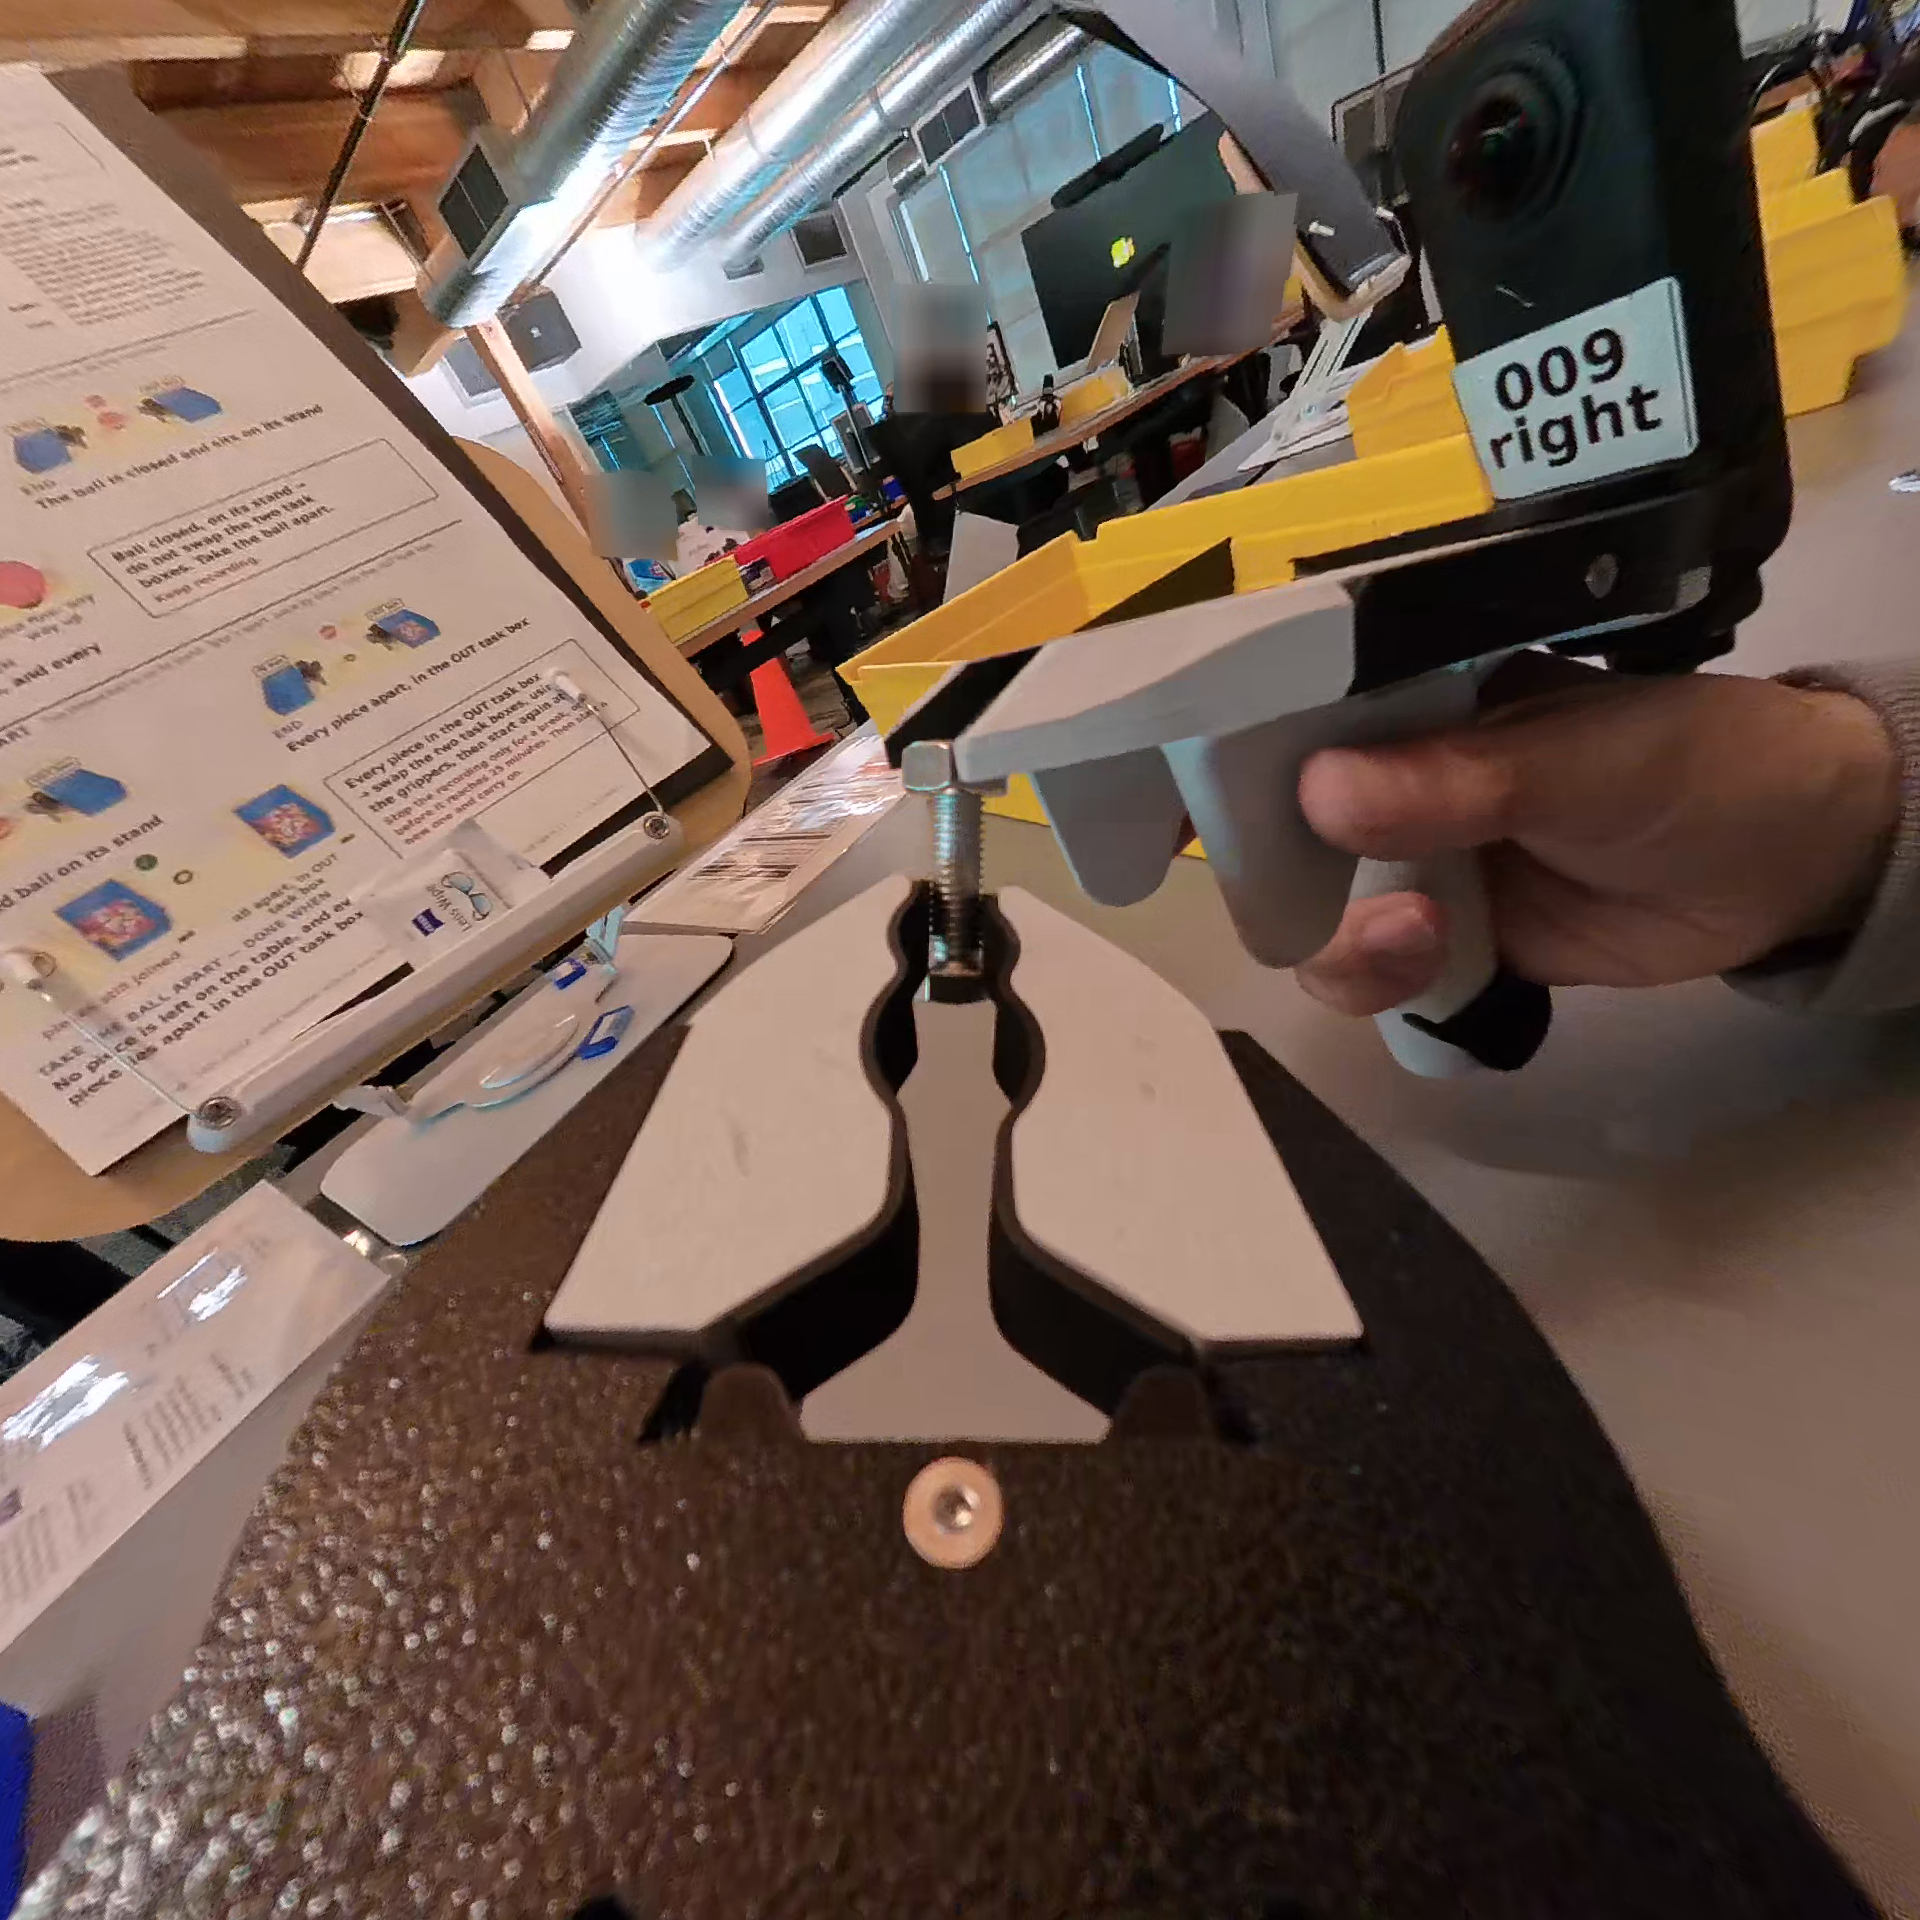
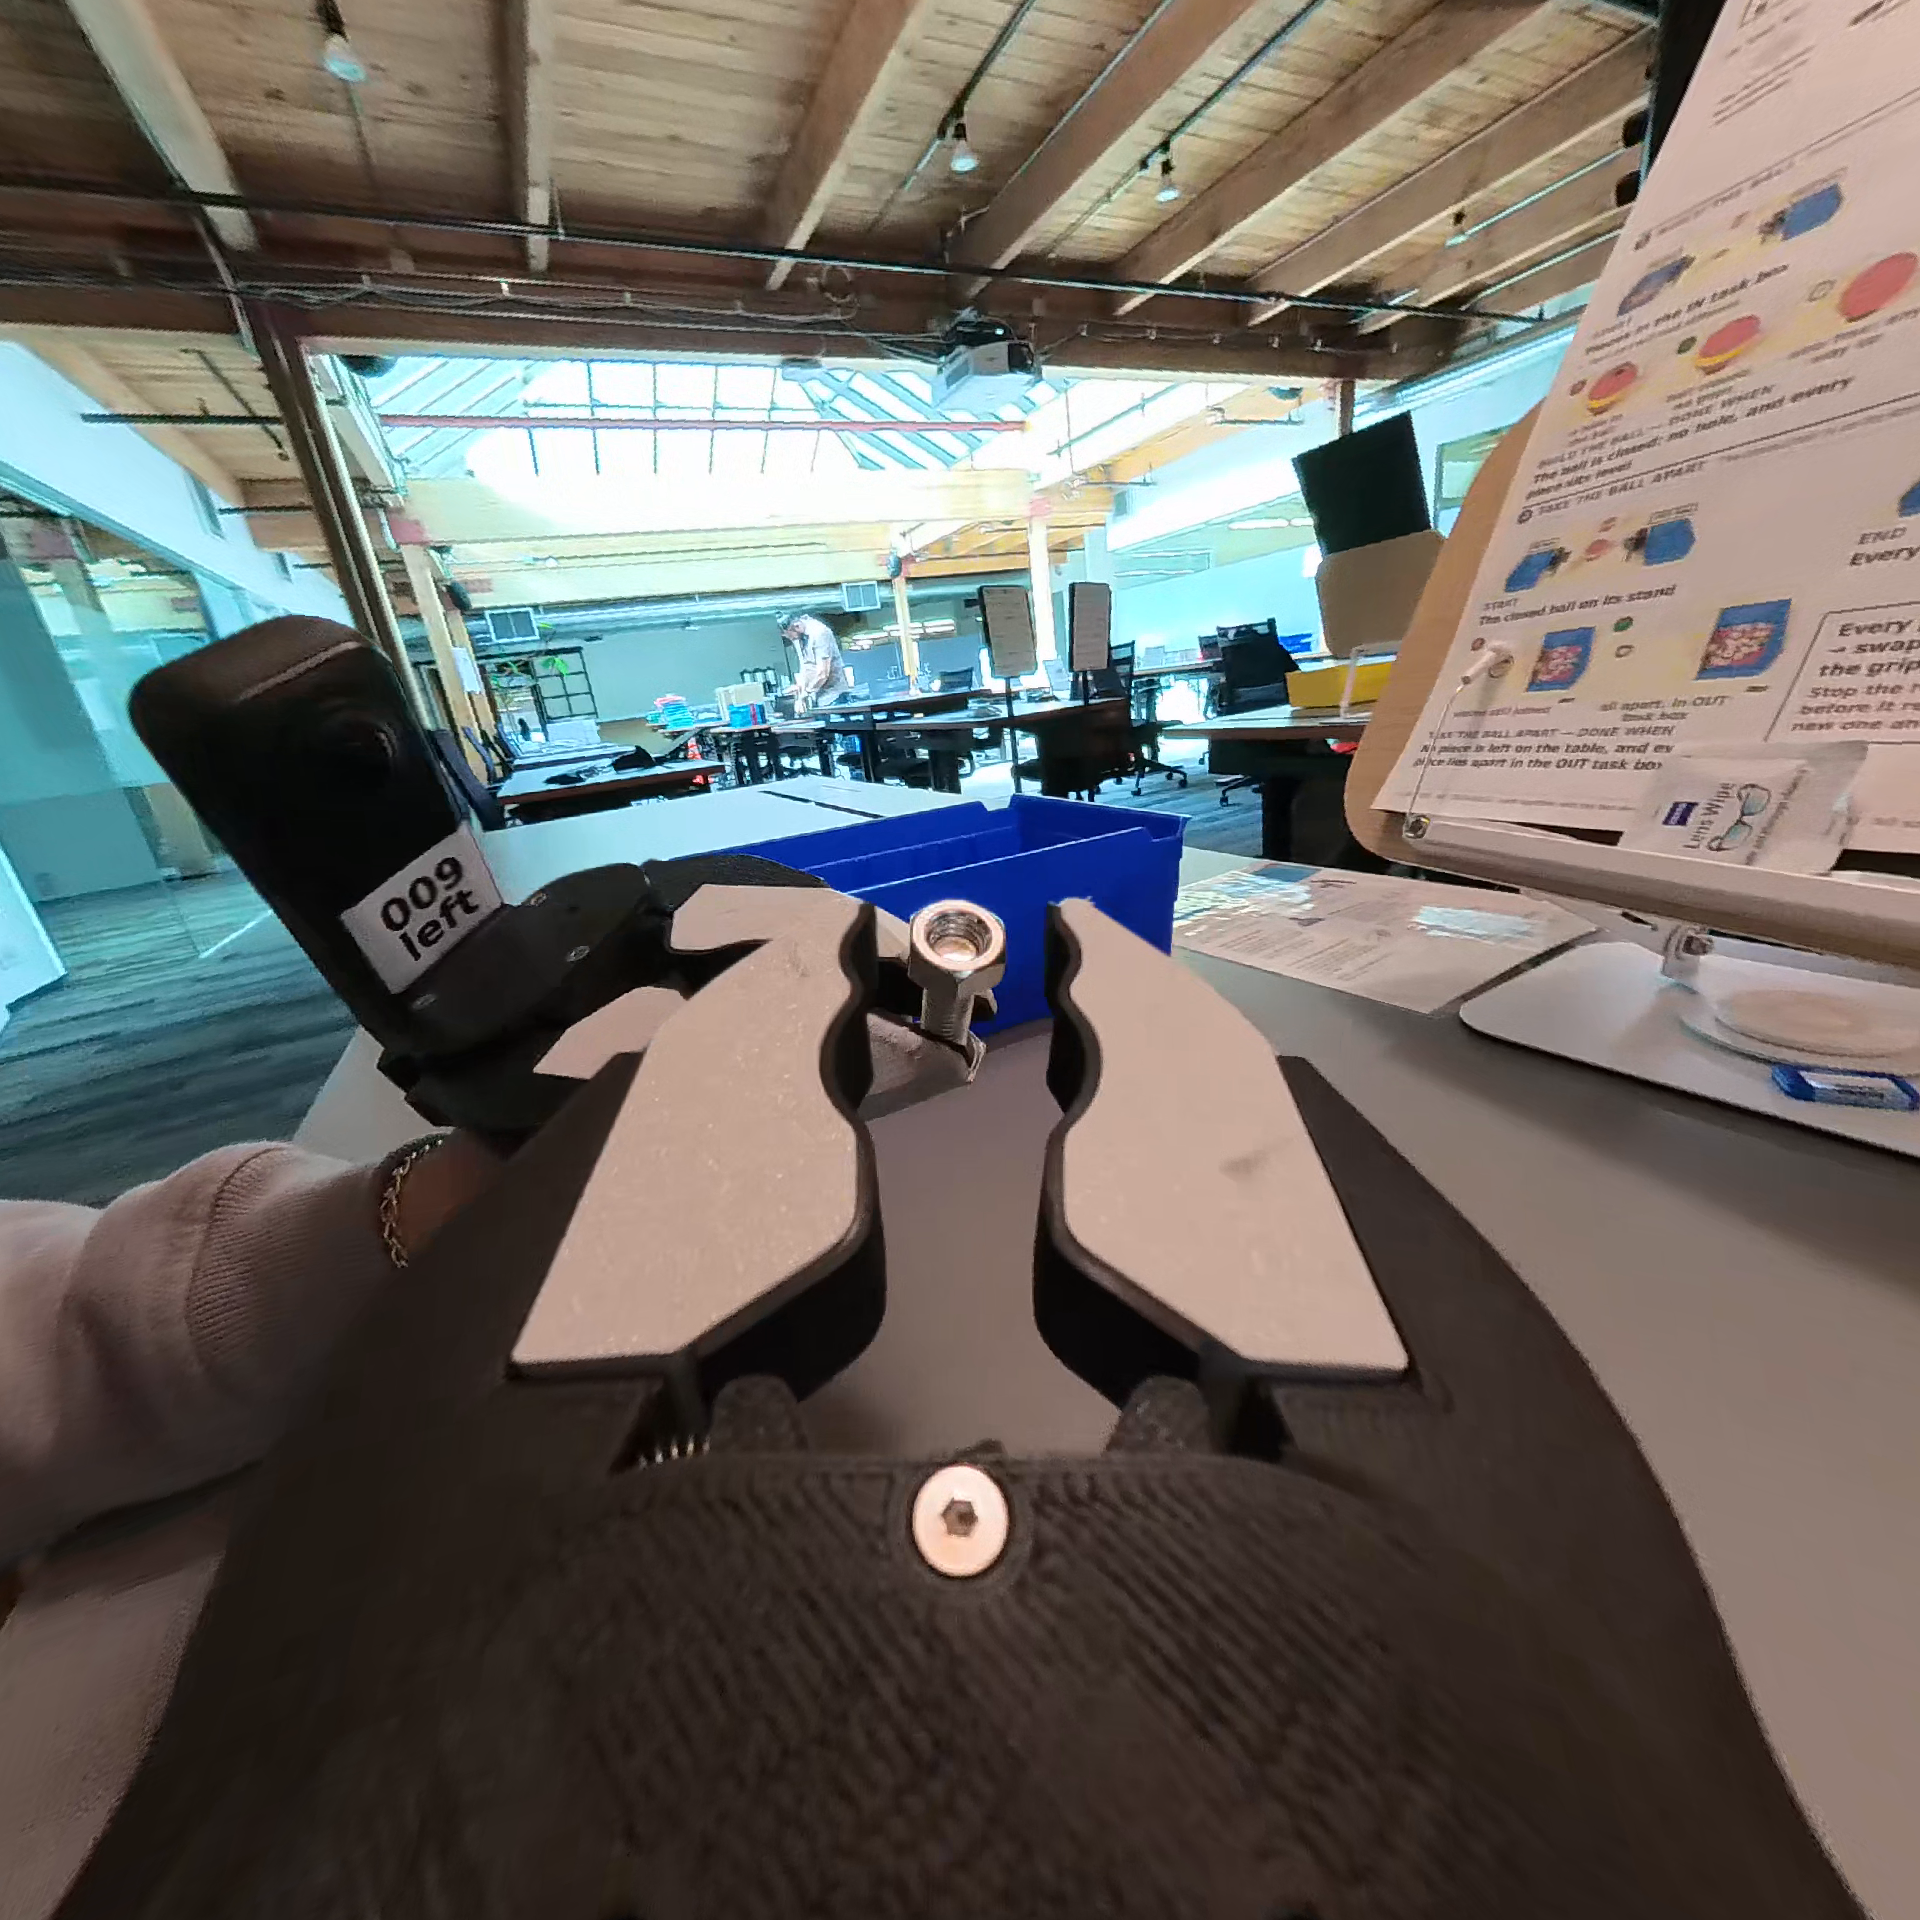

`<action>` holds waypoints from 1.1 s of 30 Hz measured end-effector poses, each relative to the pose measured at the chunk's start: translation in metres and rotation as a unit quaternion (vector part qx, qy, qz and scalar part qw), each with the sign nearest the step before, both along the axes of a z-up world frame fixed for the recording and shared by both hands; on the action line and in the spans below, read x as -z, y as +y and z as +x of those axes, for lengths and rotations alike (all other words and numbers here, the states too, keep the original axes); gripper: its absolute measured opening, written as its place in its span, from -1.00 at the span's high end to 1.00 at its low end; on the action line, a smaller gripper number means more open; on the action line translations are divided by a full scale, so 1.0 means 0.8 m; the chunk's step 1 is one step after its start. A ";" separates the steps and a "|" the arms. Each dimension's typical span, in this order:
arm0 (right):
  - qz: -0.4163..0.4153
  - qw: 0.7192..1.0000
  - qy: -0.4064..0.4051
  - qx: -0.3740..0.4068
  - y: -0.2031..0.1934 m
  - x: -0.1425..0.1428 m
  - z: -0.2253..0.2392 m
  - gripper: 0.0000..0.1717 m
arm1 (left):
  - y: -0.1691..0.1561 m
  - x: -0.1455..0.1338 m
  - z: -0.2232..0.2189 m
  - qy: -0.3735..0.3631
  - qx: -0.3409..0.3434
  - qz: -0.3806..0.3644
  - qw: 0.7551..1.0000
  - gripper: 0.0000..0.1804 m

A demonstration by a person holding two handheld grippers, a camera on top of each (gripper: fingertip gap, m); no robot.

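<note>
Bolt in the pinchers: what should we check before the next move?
1. Left gripper pinching the bolt's lower end: ok.
2. Nut sitting on the bolt's top: ok.
3. Nut between the right gripper's fingers: ok.
4. Right pads pressing the nut: not ok, gaps both sides.
5. How tight the nut is: cannot tell.
</note>
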State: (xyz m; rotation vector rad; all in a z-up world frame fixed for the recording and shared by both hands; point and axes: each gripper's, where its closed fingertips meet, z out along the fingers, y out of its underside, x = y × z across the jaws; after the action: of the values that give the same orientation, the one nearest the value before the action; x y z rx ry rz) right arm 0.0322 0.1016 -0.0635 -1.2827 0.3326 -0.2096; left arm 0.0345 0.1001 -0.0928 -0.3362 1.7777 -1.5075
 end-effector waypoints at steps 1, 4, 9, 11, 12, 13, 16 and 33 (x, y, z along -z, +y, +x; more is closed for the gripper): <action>0.001 1.000 0.003 0.000 0.000 0.001 0.001 0.67 | 0.001 0.000 0.001 0.000 -0.002 -0.001 1.000 0.91; 0.000 1.000 0.009 -0.005 0.000 0.003 0.001 0.81 | 0.003 0.000 0.003 0.007 -0.005 -0.007 1.000 0.90; -0.017 0.999 0.010 -0.032 0.001 0.004 -0.002 0.81 | 0.002 0.002 0.001 0.015 0.009 -0.007 1.000 0.90; -0.011 0.997 -0.008 -0.080 -0.002 -0.004 -0.014 0.81 | -0.007 -0.005 -0.014 0.058 0.095 -0.065 0.992 0.91; 0.003 0.993 -0.019 -0.119 -0.005 -0.011 -0.025 0.81 | -0.011 -0.012 -0.027 0.092 0.165 -0.110 0.976 0.91; 0.015 0.987 -0.026 -0.161 -0.007 -0.018 -0.038 0.80 | -0.014 -0.018 -0.042 0.128 0.231 -0.147 0.953 0.91; 0.032 0.973 -0.038 -0.223 -0.008 -0.026 -0.060 0.80 | -0.018 -0.024 -0.066 0.166 0.321 -0.170 0.917 0.91; -0.355 0.812 0.110 0.450 -0.352 0.076 0.136 0.80 | -0.013 0.012 -0.024 0.169 0.186 -0.108 0.962 0.91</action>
State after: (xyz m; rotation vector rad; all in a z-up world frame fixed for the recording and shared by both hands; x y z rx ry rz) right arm 0.1409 -0.1798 -0.1241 -1.8060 1.1426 -1.0839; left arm 0.0155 0.0893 -0.1023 -0.4025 2.0264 -2.0185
